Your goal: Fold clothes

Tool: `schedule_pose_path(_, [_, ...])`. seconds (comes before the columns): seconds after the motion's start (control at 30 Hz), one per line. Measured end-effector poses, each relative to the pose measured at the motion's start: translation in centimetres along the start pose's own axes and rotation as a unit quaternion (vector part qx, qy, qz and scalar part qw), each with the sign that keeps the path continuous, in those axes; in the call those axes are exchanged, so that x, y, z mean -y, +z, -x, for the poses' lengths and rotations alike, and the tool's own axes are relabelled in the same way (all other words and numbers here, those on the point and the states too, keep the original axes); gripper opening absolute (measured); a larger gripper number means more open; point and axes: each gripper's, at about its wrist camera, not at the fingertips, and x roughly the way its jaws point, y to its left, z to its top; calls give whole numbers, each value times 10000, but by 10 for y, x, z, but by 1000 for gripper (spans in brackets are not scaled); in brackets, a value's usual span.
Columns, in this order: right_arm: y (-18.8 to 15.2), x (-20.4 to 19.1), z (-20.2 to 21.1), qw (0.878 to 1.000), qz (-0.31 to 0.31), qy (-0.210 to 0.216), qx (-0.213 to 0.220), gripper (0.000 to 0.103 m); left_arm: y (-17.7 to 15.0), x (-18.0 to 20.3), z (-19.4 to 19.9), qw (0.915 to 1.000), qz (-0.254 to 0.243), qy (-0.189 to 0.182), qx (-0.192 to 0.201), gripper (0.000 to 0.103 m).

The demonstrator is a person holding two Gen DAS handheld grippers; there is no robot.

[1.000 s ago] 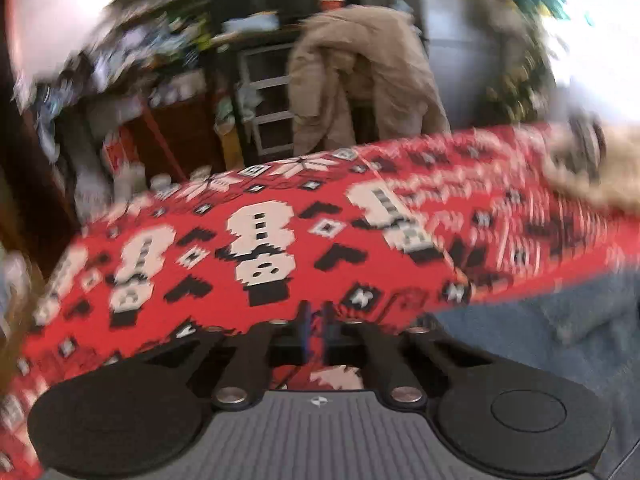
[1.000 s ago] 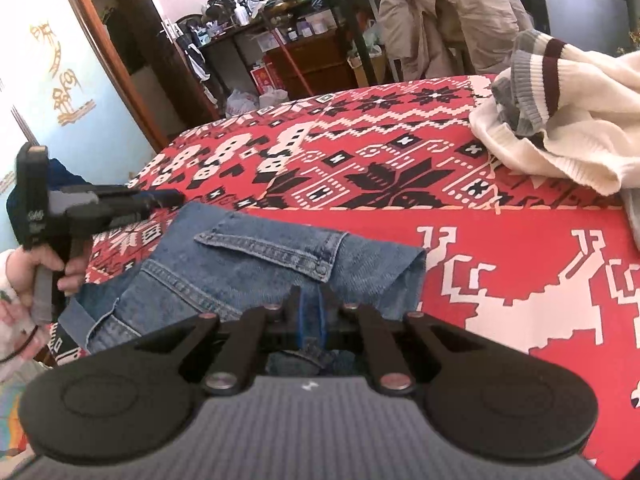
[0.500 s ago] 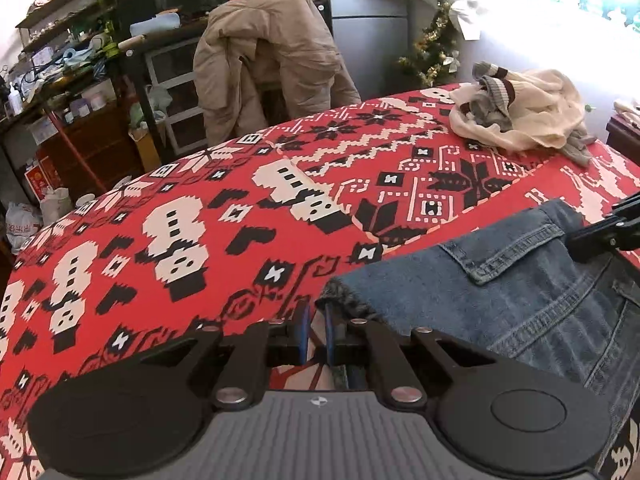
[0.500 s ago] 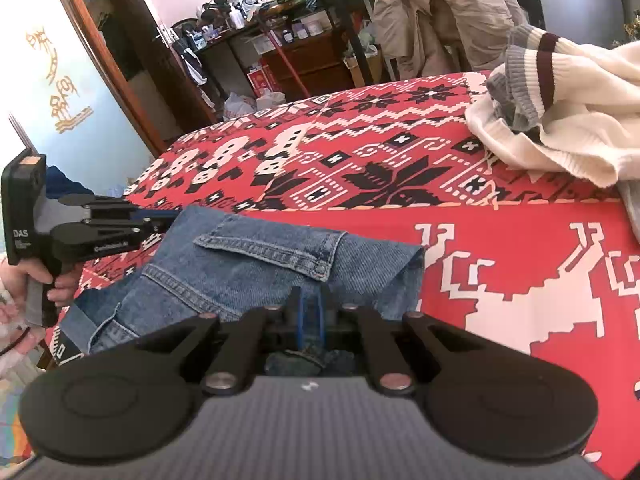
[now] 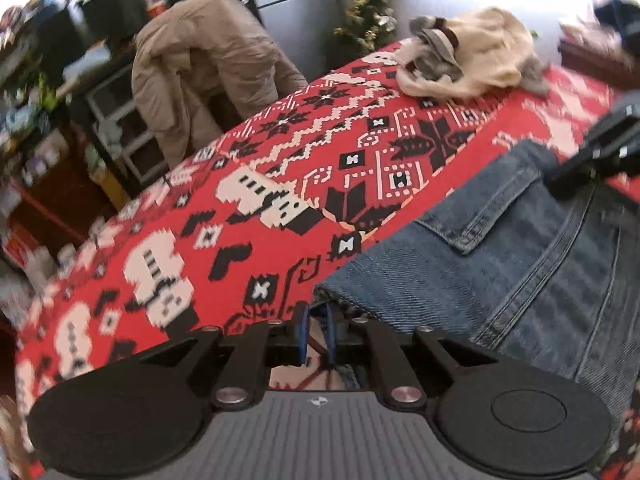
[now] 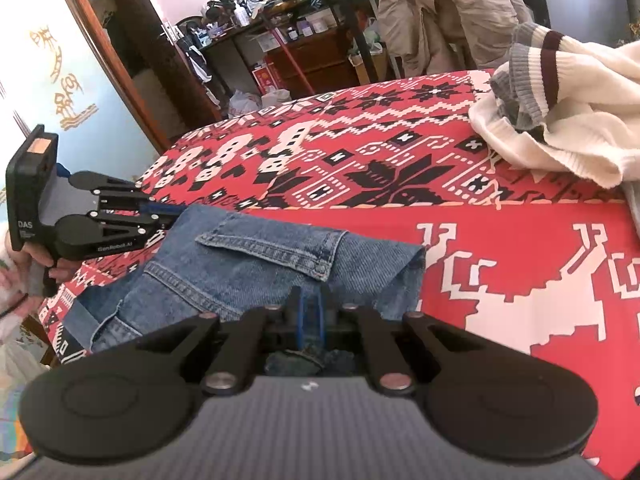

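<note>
Blue jeans (image 6: 256, 276) lie folded on the red patterned bedspread (image 6: 500, 280), back pocket flap up. My right gripper (image 6: 311, 312) is shut on the jeans' near edge. My left gripper (image 5: 316, 320) sits at the jeans' left corner (image 5: 500, 264), its blue pads a small gap apart with the denim edge beside the right pad. It also shows in the right wrist view (image 6: 160, 216), at the jeans' far-left corner. The right gripper's fingers (image 5: 608, 148) show at the far right of the left wrist view.
A cream sweater with grey and maroon cuffs (image 6: 560, 120) is heaped at the bed's far right, also in the left wrist view (image 5: 472, 64). A beige coat (image 6: 448, 8) hangs on a chair beyond the bed. Cluttered shelves (image 6: 280, 12) and a wooden door frame (image 6: 120, 48) stand behind.
My left gripper has swung right and come in to the jeans' left corner. The right gripper has stayed shut on the jeans, barely moving.
</note>
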Motion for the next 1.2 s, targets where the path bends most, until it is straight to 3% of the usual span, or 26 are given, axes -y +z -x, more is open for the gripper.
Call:
schedule_pose_path(0.1, [0, 1, 0, 10000, -5, 9, 3, 6, -1, 4, -1, 9993, -156, 312, 111, 22])
schedule_pose_path(0.2, [-1, 1, 1, 10000, -11, 12, 21, 6, -3, 2, -3, 9974, -4, 698, 195, 41])
schedule_pose_path(0.23, [-2, 0, 1, 10000, -9, 15, 24, 6, -3, -1, -5, 9949, 110, 996, 145, 37])
schedule_pose_path(0.27, [-2, 0, 1, 10000, 7, 18, 27, 6, -3, -4, -7, 9913, 223, 1294, 95, 25])
schedule_pose_path(0.3, [-3, 0, 1, 10000, 29, 21, 27, 6, -3, -6, -9, 9867, 336, 1590, 44, 5])
schedule_pose_path(0.33, [-3, 0, 0, 10000, 44, 24, 18, 6, -3, -11, -8, 9832, 520, 1751, 32, 6])
schedule_pose_path(0.4, [-3, 0, 0, 10000, 55, 30, 7, 5, -6, -32, 3, 9827, 1282, 1314, 227, 8])
schedule_pose_path(0.47, [-2, 1, 0, 10000, 36, 31, -3, 4, -10, -52, 15, 9753, 1977, 889, 418, 9])
schedule_pose_path(0.57, [-1, 1, 0, 10000, -7, 12, -1, 4, -13, -59, 27, 9700, 2336, 429, 524, 9])
schedule_pose_path(0.73, [2, -9, 2, 9996, 226, -137, -14, 7, -17, -47, 31, 9543, 2798, -860, 603, 9])
schedule_pose_path(0.8, [1, -12, 2, 9993, 339, -178, -30, 7, -19, -32, 26, 9582, 2669, -952, 384, 10])
schedule_pose_path(0.93, [-2, -8, 8, 9994, 277, -179, -49, 3, -34, -13, 23, 9685, 2380, -732, -14, 9])
schedule_pose_path(1.07, [-3, -7, 19, 9995, 227, -223, 7, 7, -49, -14, 40, 9598, 2699, -768, -13, 8])
schedule_pose_path(1.2, [-5, -22, 34, 9991, 375, -15, 208, 7, -60, 0, 59, 9597, 2658, -907, 60, 8])
